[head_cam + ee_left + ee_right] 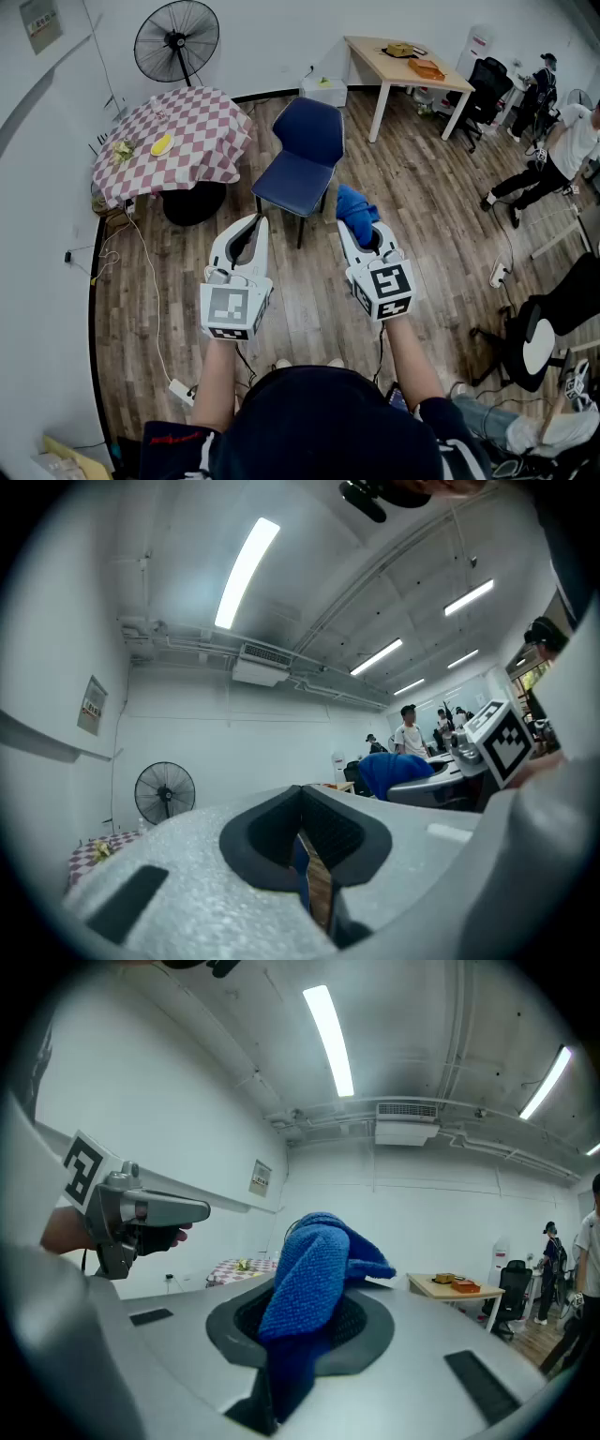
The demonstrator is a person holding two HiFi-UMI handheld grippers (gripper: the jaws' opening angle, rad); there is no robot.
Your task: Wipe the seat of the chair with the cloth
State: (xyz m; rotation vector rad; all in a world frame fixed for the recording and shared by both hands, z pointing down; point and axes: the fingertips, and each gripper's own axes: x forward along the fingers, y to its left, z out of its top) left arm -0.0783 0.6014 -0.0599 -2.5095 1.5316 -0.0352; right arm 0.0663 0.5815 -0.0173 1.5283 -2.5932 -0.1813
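As right gripper (353, 231) clamps cloth (355, 203), notice (41, 23) blurs

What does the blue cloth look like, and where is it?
The cloth is bright blue, soft and crumpled, with a knobbly, knitted-looking weave. It is bunched up and pinched between the shut jaws of the right gripper. A folded end pokes out past the jaws; a darker end trails back between them. Only the gripper touches it, held up in the air.
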